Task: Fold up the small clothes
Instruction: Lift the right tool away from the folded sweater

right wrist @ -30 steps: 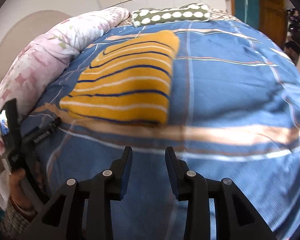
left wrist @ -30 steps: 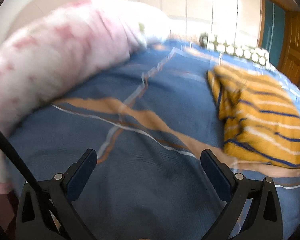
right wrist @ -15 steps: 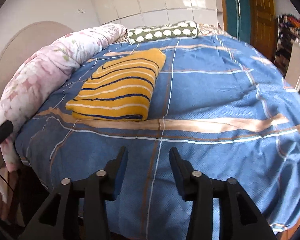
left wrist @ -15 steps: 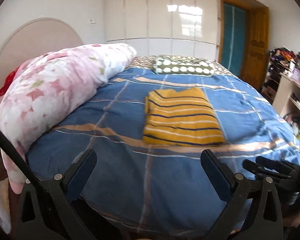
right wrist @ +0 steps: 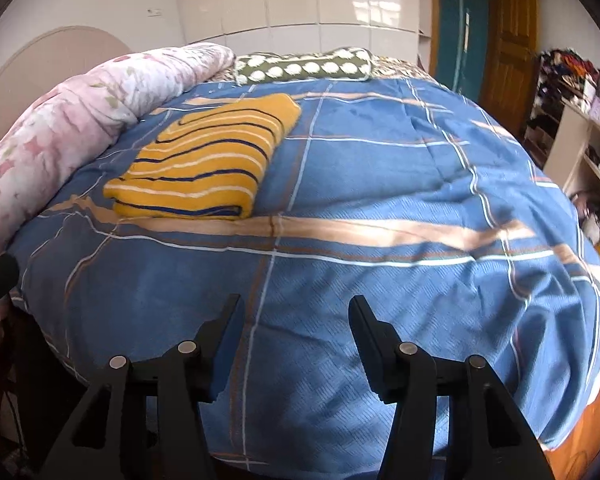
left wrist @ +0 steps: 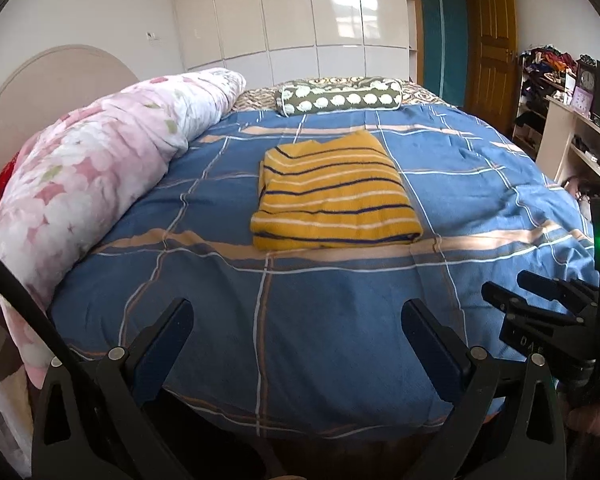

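A yellow sweater with dark blue and white stripes [left wrist: 332, 196] lies folded into a neat rectangle on the blue plaid bed cover [left wrist: 340, 304]. It also shows in the right wrist view [right wrist: 208, 164], at the left of the bed. My left gripper [left wrist: 298, 312] is open and empty, held back over the bed's near edge, well short of the sweater. My right gripper [right wrist: 296, 312] is open and empty, also back at the near edge. The right gripper also shows at the right of the left wrist view [left wrist: 540, 300].
A pink floral duvet roll [left wrist: 100, 168] lies along the bed's left side. A green dotted bolster pillow [left wrist: 340, 98] lies at the far end. White wardrobes and a wooden door [left wrist: 494, 36] stand behind. Shelves with clutter [left wrist: 572, 120] stand at the right.
Both grippers have pulled back from the sweater to the near edge of the bed. The right gripper's jaws have opened wider. The sweater lies folded and still.
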Demonstrator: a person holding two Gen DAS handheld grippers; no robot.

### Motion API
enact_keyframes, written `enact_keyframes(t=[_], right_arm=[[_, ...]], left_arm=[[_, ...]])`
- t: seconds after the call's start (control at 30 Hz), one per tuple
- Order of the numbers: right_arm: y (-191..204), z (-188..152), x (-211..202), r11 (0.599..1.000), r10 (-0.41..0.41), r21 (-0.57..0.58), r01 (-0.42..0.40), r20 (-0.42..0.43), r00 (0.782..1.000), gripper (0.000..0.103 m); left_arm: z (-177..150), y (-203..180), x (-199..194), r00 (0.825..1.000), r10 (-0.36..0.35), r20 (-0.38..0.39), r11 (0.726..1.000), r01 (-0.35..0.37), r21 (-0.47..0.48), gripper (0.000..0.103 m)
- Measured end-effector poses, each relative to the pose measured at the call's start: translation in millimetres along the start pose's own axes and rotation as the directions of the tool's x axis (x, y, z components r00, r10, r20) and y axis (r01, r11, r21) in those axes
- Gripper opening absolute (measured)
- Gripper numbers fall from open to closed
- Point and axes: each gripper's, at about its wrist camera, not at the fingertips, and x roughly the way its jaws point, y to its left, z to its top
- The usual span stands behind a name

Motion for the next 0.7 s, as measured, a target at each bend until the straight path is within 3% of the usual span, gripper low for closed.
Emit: enact_keyframes(t=[0.7], right_arm=[[2,-12,29,1.000,-0.022,0.001,0.022,-0.088,0.996,0.061]], left_arm=[[-15,3,40,0.991,-0.020,-0.134,1.000,0.018,-0.011,0.103]])
